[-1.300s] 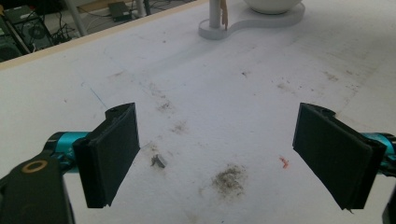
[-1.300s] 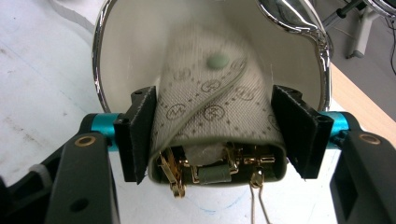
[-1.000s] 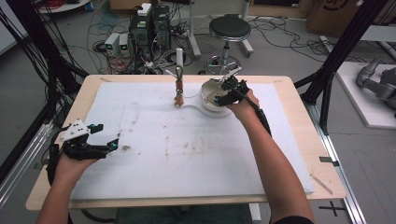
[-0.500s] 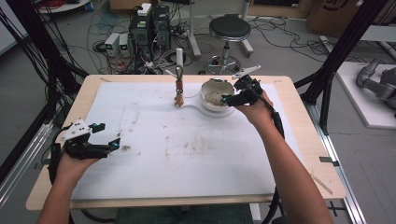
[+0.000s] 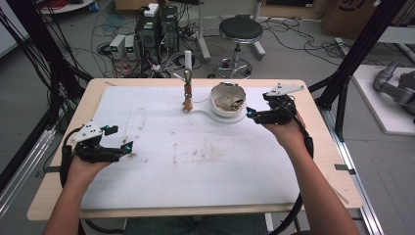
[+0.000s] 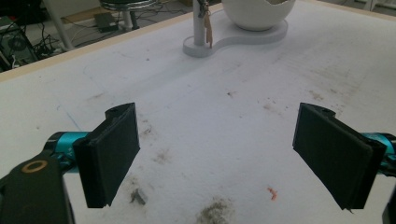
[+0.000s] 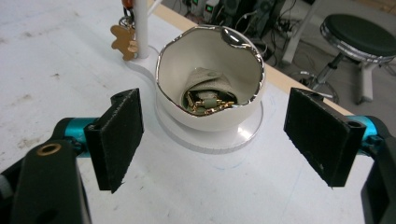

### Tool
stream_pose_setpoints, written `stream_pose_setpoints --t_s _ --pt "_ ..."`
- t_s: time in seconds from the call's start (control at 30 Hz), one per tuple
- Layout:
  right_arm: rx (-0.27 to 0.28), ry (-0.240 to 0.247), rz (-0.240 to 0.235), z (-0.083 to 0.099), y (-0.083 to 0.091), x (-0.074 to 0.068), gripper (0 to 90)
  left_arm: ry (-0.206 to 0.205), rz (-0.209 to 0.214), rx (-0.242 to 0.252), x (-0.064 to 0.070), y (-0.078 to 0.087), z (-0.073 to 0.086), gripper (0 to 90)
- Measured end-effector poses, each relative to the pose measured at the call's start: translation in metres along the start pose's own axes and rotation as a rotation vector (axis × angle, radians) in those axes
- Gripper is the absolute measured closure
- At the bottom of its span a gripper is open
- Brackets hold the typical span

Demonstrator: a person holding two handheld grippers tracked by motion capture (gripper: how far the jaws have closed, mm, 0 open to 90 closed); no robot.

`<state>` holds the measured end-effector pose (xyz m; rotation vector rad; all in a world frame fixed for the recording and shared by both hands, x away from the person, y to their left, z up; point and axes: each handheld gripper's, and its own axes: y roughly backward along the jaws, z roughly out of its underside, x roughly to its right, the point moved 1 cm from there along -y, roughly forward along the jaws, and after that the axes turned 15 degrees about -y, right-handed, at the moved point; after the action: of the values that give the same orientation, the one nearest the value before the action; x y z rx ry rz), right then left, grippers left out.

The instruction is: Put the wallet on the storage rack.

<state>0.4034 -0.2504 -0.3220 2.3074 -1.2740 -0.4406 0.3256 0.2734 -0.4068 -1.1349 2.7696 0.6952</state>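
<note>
A white bowl [image 5: 228, 101] with a jagged silver rim stands on a white base [image 5: 205, 111] at the table's far middle. Inside the bowl [image 7: 210, 88] lie a grey cloth [image 7: 205, 79] and a gold chain with a green bead [image 7: 208, 103]. A thin post [image 5: 187, 78] rises from the base's left end, with a small brown figure charm [image 7: 122, 40] hanging on it. My right gripper [image 5: 250, 113] is just right of the bowl, open and empty, with the bowl framed between its jaws. My left gripper [image 5: 122, 138] hovers open and empty at the near left.
A stained white mat [image 5: 195, 152] covers the wooden table [image 5: 323, 161]. Small grey debris [image 6: 138, 196] and an orange fragment [image 6: 272, 192] lie on the mat under my left gripper. A stool [image 5: 240, 29] and electronics [image 5: 156, 29] stand on the floor beyond the far edge.
My right gripper has drawn back from over the bowl to its right side. The left gripper has hardly moved.
</note>
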Motion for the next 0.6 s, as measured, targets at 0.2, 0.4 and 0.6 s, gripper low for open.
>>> stream_pose_setpoints --t_s 0.2,0.4,0.6 --pt "0.057 -0.012 -0.022 0.017 0.017 -0.001 20.3 0.001 0.008 0.015 0.000 -0.008 -0.003 14.6" --pt "0.094 -0.042 -0.025 0.039 0.024 0.000 20.3 0.001 0.020 0.021 0.000 -0.015 -0.005 14.6" --pt "0.132 -0.095 -0.021 0.066 0.025 0.006 20.3 0.010 0.017 0.025 0.000 -0.019 -0.003 14.6"
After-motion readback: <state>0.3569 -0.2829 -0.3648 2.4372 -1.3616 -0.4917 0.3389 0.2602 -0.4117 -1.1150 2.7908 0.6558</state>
